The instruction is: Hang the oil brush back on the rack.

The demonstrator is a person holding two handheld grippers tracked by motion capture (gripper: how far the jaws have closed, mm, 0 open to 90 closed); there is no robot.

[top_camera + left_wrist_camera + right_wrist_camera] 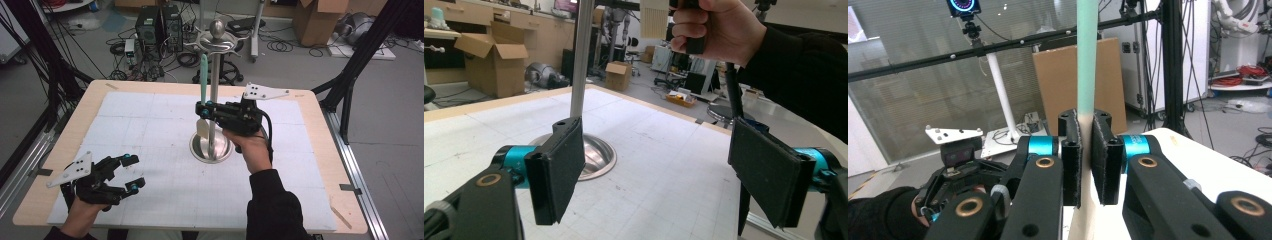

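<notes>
1. The right claw (204, 109) is clenched on a mint-green spatula (203, 75), gripping it where the handle meets the pale blade and holding it upright beside the pole of a metal stand (215, 90)
2. The stand sits near the middle of the worktop (150, 125); the spatula hangs in the air just to the 9 o'clock side of the pole, its blade above the round base (211, 148), its handle tip just under the hooked top ring (216, 44)
3. By my reading the spatula is mid-way: lifted and gripped, but not hooked on the ring, so hanging or setting down is left
4. The left claw (131, 172) rests released at 7 o'clock, jaws wide apart, holding nothing
</notes>
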